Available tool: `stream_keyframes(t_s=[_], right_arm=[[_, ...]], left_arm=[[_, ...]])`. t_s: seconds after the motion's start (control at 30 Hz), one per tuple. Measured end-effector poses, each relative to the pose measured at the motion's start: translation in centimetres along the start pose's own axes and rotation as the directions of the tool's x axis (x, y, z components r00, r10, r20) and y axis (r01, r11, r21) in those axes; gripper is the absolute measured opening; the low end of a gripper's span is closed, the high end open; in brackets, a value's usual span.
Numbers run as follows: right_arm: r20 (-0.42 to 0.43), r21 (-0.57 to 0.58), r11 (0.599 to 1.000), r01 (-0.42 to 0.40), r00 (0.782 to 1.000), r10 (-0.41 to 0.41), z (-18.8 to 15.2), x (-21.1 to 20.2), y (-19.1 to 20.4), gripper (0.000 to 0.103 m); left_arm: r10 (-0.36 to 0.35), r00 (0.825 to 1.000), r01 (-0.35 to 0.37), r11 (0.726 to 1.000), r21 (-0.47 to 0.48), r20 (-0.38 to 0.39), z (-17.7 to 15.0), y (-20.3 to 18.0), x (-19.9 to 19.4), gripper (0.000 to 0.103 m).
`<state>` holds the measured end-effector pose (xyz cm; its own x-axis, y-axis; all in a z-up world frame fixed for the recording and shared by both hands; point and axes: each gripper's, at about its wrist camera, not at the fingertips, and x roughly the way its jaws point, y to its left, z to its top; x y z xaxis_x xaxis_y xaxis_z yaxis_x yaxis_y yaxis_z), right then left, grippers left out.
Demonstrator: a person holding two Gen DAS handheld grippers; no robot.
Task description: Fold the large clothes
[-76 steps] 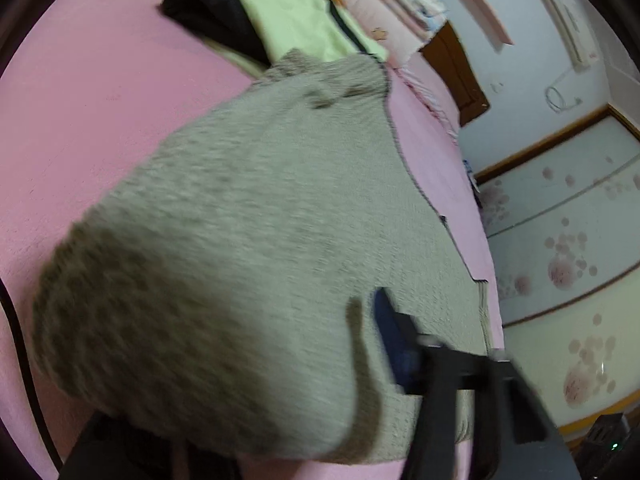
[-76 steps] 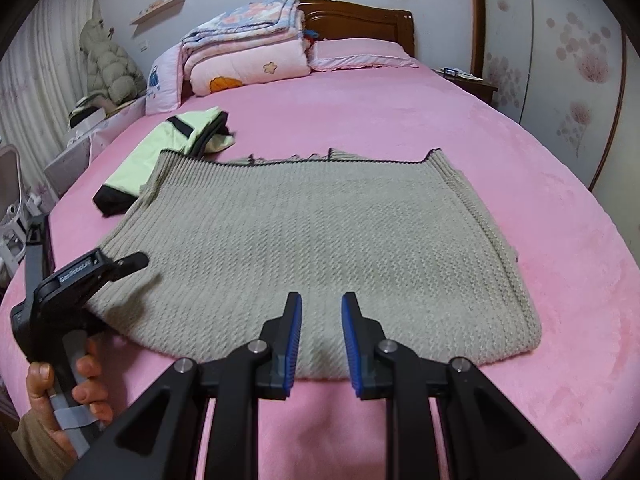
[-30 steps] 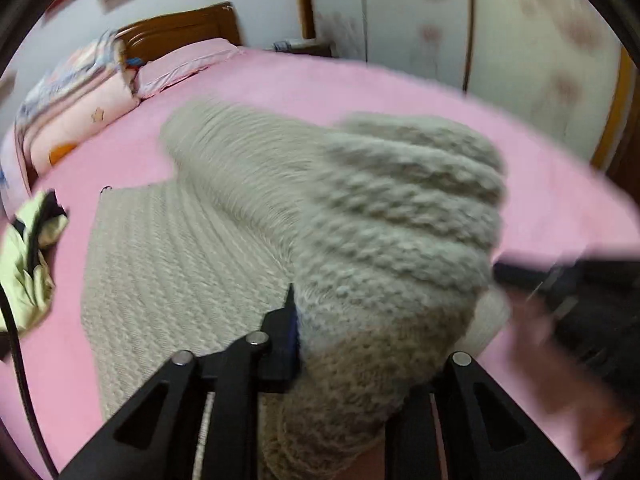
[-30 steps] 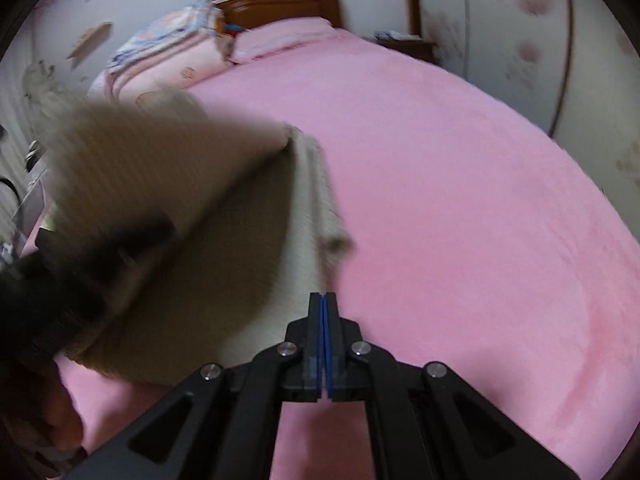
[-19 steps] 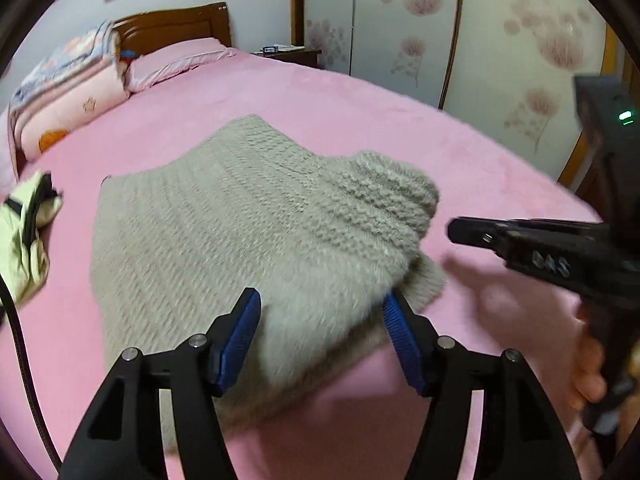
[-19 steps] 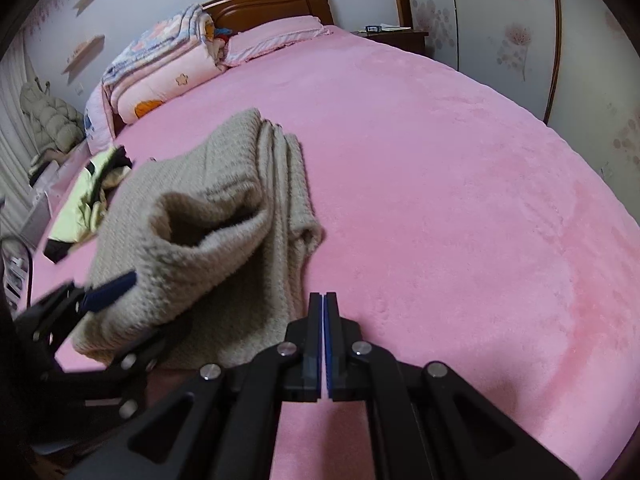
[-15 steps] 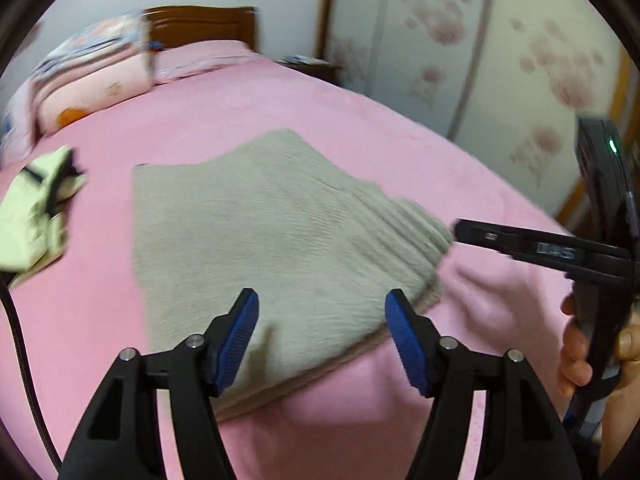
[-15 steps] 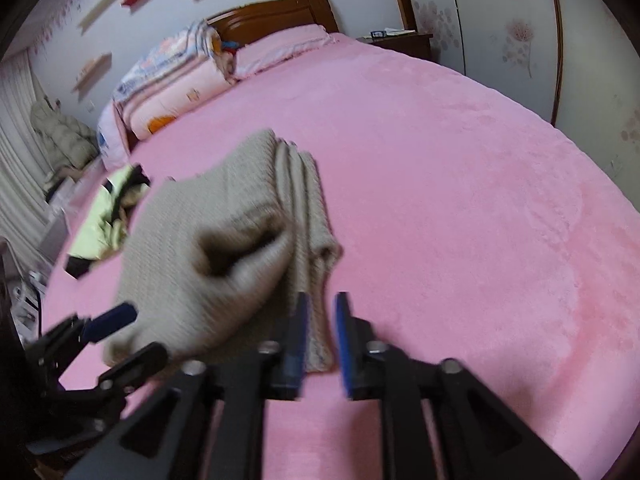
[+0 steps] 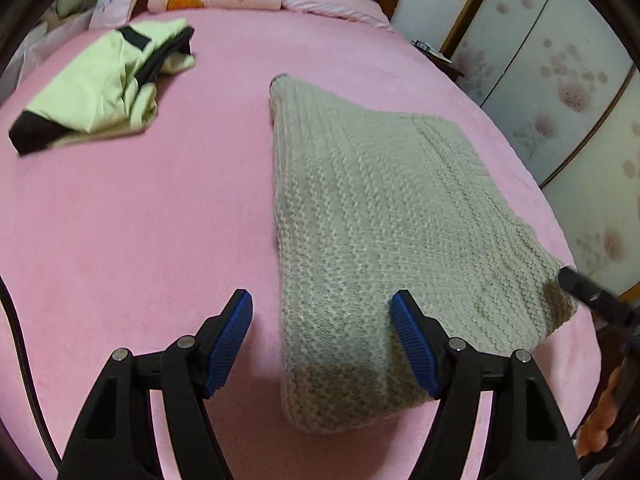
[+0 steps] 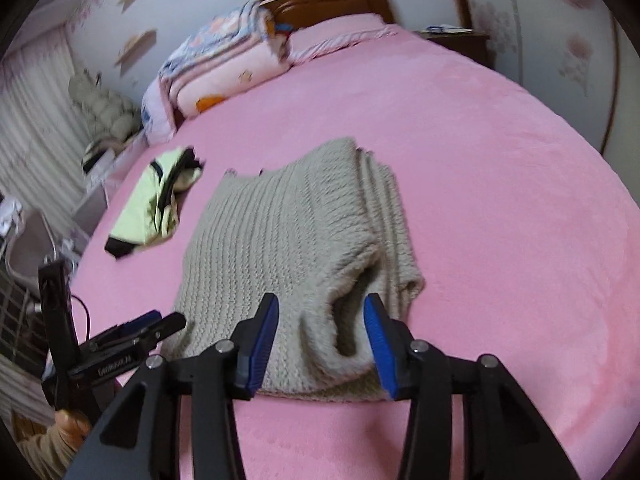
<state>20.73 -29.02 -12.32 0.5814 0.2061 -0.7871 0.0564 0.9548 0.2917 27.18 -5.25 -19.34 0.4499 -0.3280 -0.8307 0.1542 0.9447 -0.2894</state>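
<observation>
Hiding sweater (image 10: 288,240) hem, hand-held gripper (image 10: 320,344) — blurred

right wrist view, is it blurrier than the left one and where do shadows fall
Right wrist view: softer overall, headboard and wall shelves smeared, right tongs blurred. Left wrist view: crisper knit on the sweater, with shadow under its near edge and a dark patch beside the other tongs' tip. Both bend the bed edges like a fisheye.

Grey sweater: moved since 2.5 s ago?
Yes. The grey sweater has been folded over toward the right side of the pink bed; its left edge now sits farther from the green garment, which stayed put.
</observation>
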Motion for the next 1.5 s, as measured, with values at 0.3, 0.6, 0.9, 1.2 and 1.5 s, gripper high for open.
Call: stream_keyframes(t_s=[0.3, 0.6, 0.9, 1.2, 1.5], right_arm=[[-0.018, -0.005, 0.991, 0.131, 0.991, -0.131, -3.8, 0.4, -1.7, 0.008], [-0.039, 0.007, 0.981, 0.196, 0.98, -0.195, -6.1, 3.5, -1.9, 0.012], [0.131, -0.14, 0.962, 0.234, 0.968, -0.216, -1.0, -2.2, 1.2, 0.031], [0.038, -0.058, 0.996, 0.064, 0.997, -0.062, 11.1, 7.0, 2.4, 0.03], [-0.136, -0.017, 0.989, 0.145, 0.98, -0.146, 12.4, 15.5, -1.3, 0.015]], left_arm=[[-0.029, 0.999, 0.029, 0.999, 0.017, -0.024, -2.7, -1.2, 1.1, 0.061], [-0.007, 1.0, 0.008, 0.999, 0.04, -0.019, -3.5, -0.7, 1.9, 0.067], [-0.017, 0.989, -0.008, 0.987, 0.161, 0.149, 2.6, -2.2, -4.1, 0.076], [-0.009, 0.999, 0.004, 0.99, 0.144, 0.034, 12.3, -3.7, 3.8, 0.067], [0.088, 0.996, -0.083, 0.983, 0.165, -0.019, 13.0, -3.0, 9.2, 0.077]])
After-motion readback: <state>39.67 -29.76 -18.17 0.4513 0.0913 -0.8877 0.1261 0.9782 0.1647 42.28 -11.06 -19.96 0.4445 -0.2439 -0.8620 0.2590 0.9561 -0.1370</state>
